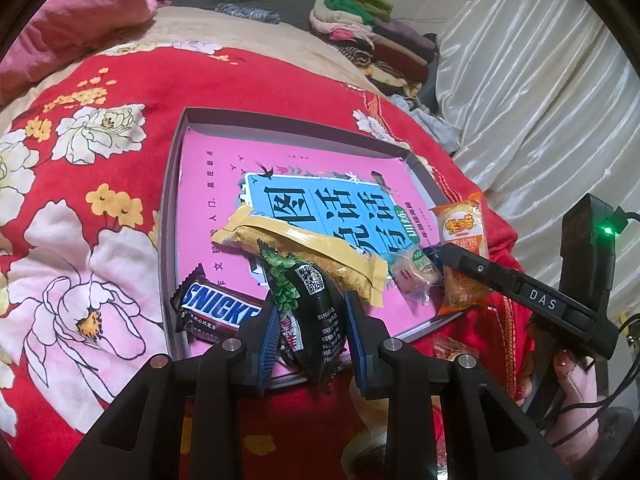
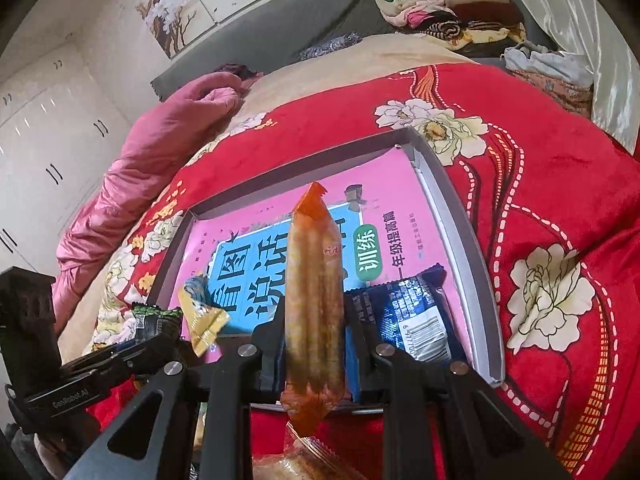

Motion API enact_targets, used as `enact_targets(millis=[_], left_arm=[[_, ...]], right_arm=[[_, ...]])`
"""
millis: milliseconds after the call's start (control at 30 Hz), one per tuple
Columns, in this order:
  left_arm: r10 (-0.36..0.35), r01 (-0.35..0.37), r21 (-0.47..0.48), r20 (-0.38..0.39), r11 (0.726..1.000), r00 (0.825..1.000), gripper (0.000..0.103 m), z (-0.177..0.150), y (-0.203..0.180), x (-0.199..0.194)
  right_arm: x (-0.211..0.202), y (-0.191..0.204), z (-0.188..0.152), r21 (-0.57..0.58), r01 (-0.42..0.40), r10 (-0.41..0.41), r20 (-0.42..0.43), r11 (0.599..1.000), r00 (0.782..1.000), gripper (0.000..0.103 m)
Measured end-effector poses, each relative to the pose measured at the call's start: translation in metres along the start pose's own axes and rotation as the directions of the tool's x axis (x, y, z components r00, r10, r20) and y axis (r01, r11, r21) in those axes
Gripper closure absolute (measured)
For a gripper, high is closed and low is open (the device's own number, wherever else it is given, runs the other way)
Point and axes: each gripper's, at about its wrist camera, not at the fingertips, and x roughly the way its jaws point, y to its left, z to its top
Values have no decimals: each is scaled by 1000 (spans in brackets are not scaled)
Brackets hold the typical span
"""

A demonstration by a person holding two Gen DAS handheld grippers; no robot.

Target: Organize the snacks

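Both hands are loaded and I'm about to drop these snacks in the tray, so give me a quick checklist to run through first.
1. Left tongs gripping the black snack packet: ok.
2. Right tongs shut on the orange snack packet: ok.
3. Tray within reach below both tongs: ok.
4. Free space in the tray: ok, bare pink book cover toward the far end.
5. Near end is crowded with the Snickers bar and yellow packet: not ok for dropping there.
6. Loose snacks outside the tray: cannot tell how many.

The left gripper clamped a black snack packet above the box, beside a Snickers bar.
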Motion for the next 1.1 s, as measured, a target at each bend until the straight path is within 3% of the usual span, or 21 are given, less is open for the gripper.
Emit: enact_targets(millis=[367, 667, 1100], left_arm=[[-14, 14, 15, -2, 1000, 1000, 71, 0, -1, 1], [19, -19, 22, 7, 1000, 1000, 71, 3, 2, 3], [39, -39, 14, 24, 999, 999, 71, 10, 9, 4]], right_arm=[[-6, 8, -6, -50, 35, -36, -12, 998, 999, 77], [-13, 20, -11, -127, 111, -111, 8, 986, 994, 74], [-20, 16, -10, -108, 122, -121, 17, 987, 993, 74]])
